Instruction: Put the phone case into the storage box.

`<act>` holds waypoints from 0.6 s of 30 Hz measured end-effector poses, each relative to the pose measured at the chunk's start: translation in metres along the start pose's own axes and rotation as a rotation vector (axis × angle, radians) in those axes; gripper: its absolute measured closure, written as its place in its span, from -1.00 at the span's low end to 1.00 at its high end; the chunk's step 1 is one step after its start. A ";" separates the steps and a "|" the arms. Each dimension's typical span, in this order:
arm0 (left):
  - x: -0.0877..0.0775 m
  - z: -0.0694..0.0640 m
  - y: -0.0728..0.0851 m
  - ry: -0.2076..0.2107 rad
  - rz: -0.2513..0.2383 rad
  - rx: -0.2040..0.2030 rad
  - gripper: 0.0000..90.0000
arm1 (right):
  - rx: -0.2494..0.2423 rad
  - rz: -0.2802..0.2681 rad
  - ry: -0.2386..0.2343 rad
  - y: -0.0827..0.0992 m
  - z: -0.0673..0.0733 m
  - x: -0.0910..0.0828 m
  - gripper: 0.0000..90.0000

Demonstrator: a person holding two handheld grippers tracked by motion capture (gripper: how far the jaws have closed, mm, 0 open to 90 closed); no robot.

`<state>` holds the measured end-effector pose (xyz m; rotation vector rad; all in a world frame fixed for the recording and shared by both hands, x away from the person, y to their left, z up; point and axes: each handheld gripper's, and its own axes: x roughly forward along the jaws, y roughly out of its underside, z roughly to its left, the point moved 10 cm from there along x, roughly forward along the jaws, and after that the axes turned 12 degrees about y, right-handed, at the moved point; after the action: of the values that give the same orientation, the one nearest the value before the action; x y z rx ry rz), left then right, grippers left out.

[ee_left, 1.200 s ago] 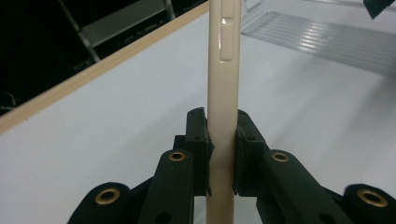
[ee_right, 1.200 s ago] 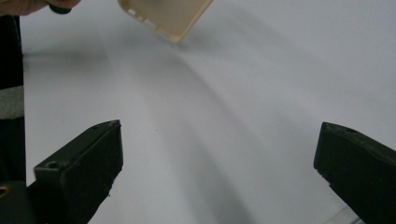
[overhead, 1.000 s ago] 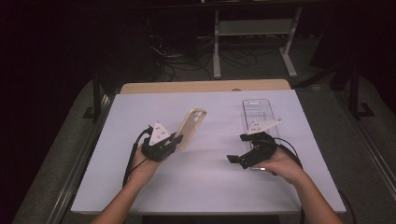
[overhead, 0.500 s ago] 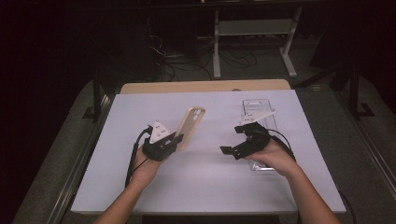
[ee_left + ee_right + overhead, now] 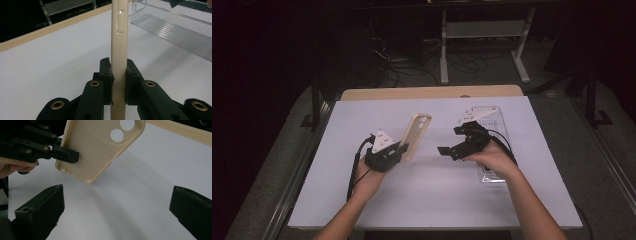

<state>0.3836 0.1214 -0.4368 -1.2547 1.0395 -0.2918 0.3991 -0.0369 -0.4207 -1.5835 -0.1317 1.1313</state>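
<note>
Change since earlier frames: right gripper (image 5: 451,141) has shifted left across the table toward the phone case, off the clear tray; left gripper has stayed put.
Left gripper (image 5: 400,151): jaws closed narrow on the lower edge of the beige phone case (image 5: 416,135), pads pressing both faces.
Phone case: lifted off the table, tilted up and away, camera cut-outs at its far end.
Right gripper: jaws spread wide, nothing between them, pointing at the case from just beside it, not touching.
Clear tray (image 5: 495,118): behind and under the right hand, on the table.
Table (image 5: 432,200): white top, wooden far edge.
</note>
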 end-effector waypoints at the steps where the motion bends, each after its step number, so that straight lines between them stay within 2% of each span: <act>1: 0.000 0.000 0.000 0.000 0.000 -0.001 0.76 | 0.006 -0.002 -0.001 -0.001 0.000 0.001 -1.00; 6: 0.000 0.000 0.000 -0.001 -0.007 -0.007 0.76 | 0.023 -0.004 -0.009 0.001 0.003 0.007 -1.00; 15: 0.002 -0.002 -0.002 -0.008 -0.023 -0.018 0.76 | 0.116 -0.042 -0.058 -0.003 0.009 0.010 -1.00; 16: 0.001 -0.002 -0.001 -0.009 -0.009 -0.019 0.76 | 0.114 -0.045 -0.057 -0.003 0.009 0.010 -1.00; 18: 0.003 -0.002 -0.002 -0.010 -0.019 -0.015 0.76 | 0.113 -0.049 -0.057 -0.004 0.010 0.011 -1.00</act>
<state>0.3838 0.1174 -0.4368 -1.2791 1.0240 -0.2922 0.3994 -0.0222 -0.4229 -1.4416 -0.1408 1.1270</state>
